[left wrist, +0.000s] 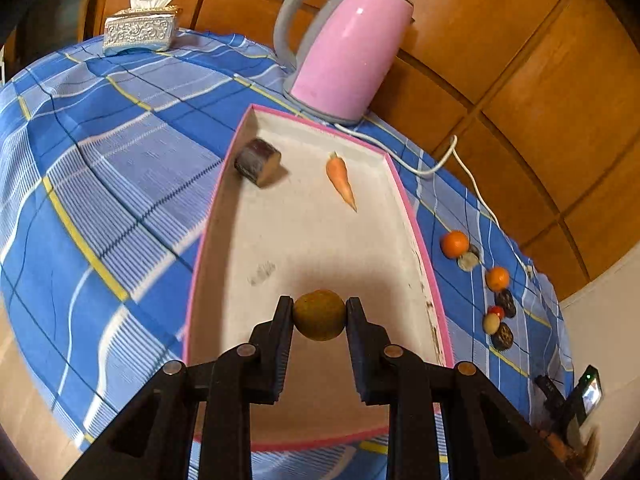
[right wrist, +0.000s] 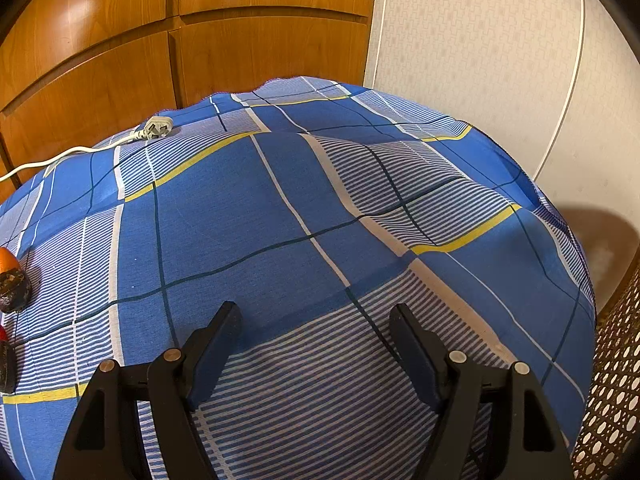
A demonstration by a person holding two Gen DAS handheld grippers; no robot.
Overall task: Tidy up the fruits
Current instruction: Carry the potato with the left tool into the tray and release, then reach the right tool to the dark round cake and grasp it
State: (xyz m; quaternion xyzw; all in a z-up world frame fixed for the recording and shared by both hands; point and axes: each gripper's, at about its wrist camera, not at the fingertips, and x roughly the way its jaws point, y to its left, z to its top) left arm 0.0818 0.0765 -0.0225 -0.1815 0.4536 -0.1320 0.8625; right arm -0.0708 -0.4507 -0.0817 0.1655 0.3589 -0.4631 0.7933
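A blue plaid cloth (right wrist: 320,208) covers the bench against wood panelling (left wrist: 500,40), probably cupboard doors; the left gripper (left wrist: 319,314) fingers clamp a yellowish fruit (left wrist: 319,315) above the pink-rimmed tray (left wrist: 404,196), while the right gripper (right wrist: 316,332) fingers stand apart, empty.

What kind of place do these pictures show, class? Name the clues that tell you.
Most likely a room in a home. A table under a blue checked cloth carries a pink kettle and a tissue box, and wooden cupboard doors stand behind it.

Glossy plastic kettle (left wrist: 352,52), matt checked cloth (left wrist: 120,128), polished wood panels (left wrist: 520,60).
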